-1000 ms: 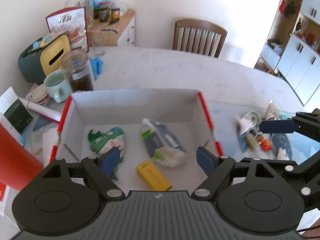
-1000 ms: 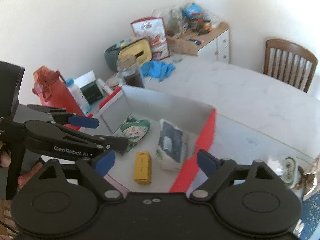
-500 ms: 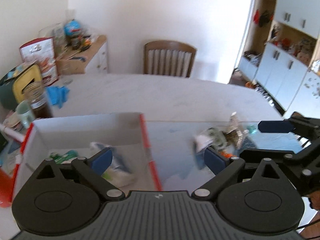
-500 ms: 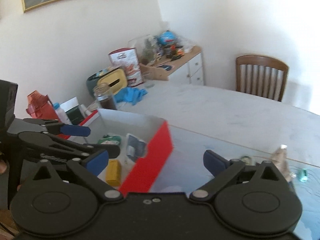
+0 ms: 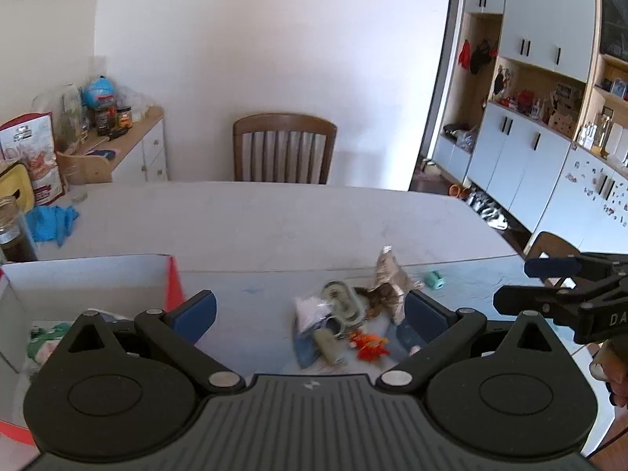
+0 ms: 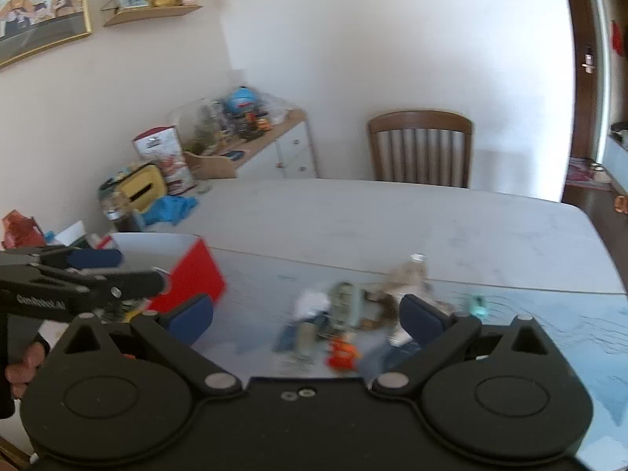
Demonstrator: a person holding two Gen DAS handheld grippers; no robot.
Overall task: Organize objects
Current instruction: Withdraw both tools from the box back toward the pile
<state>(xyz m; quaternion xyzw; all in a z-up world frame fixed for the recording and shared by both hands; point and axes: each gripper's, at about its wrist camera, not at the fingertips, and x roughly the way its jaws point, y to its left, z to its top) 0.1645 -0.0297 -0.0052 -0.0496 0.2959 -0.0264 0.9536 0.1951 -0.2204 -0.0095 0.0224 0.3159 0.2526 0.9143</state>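
Observation:
A white box with red sides [image 5: 172, 286] stands at the left of the table and also shows in the right wrist view [image 6: 188, 271]; a green packet [image 5: 47, 337] lies inside it. A pile of small items lies on the table: a crumpled foil wrapper [image 5: 386, 278], a round tin [image 5: 341, 302], an orange toy [image 5: 369, 347] and a small teal piece [image 5: 433, 279]. The pile is blurred in the right wrist view [image 6: 341, 314]. My left gripper [image 5: 310, 314] is open and empty above the pile. My right gripper [image 6: 308, 314] is open and empty above it too.
A wooden chair [image 5: 284, 149] stands at the table's far side. A sideboard [image 5: 117, 149] with jars and bags is at the back left. A blue cloth [image 5: 51, 221] and a jar [image 5: 11, 231] sit on the table's left. White cabinets [image 5: 530, 157] line the right wall.
Both grippers have swung right, away from over the box toward the pile of small items. Both stay open and empty.

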